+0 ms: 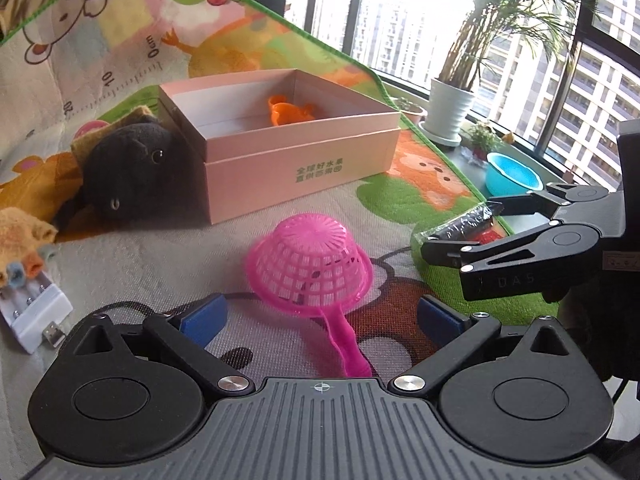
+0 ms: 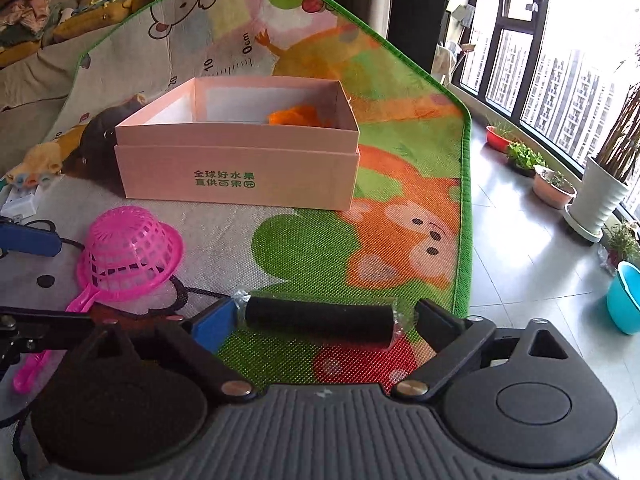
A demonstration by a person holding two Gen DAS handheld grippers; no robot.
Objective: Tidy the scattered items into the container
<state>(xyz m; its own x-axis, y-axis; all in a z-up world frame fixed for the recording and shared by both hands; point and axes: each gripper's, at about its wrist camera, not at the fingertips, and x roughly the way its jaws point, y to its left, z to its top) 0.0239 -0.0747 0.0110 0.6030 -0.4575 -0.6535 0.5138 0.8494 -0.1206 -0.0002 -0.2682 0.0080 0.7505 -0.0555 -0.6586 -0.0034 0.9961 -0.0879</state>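
A pink strainer (image 1: pixel 308 264) lies upside down on the play mat, and its handle runs back between the fingers of my left gripper (image 1: pixel 322 316), which is open around it without touching. My right gripper (image 2: pixel 324 320) is open with a black roll in clear wrap (image 2: pixel 320 320) lying crosswise between its pads; the wrap's crinkled ends sit right at the pads. From the left wrist view the right gripper (image 1: pixel 466 228) straddles that roll (image 1: pixel 460 230) on the mat. The pink box (image 1: pixel 300 168) (image 2: pixel 240 160) stands open behind, with an orange toy (image 1: pixel 292 114) (image 2: pixel 296 116) inside.
A black plush (image 1: pixel 132 168) leans on the box's left side, with yellow cloth beside it. A white charger (image 1: pixel 36 316) lies at the left. Past the mat's green edge (image 2: pixel 466 200) is tiled floor with a blue basin (image 2: pixel 626 298), plant pots (image 2: pixel 600 200) and a window.
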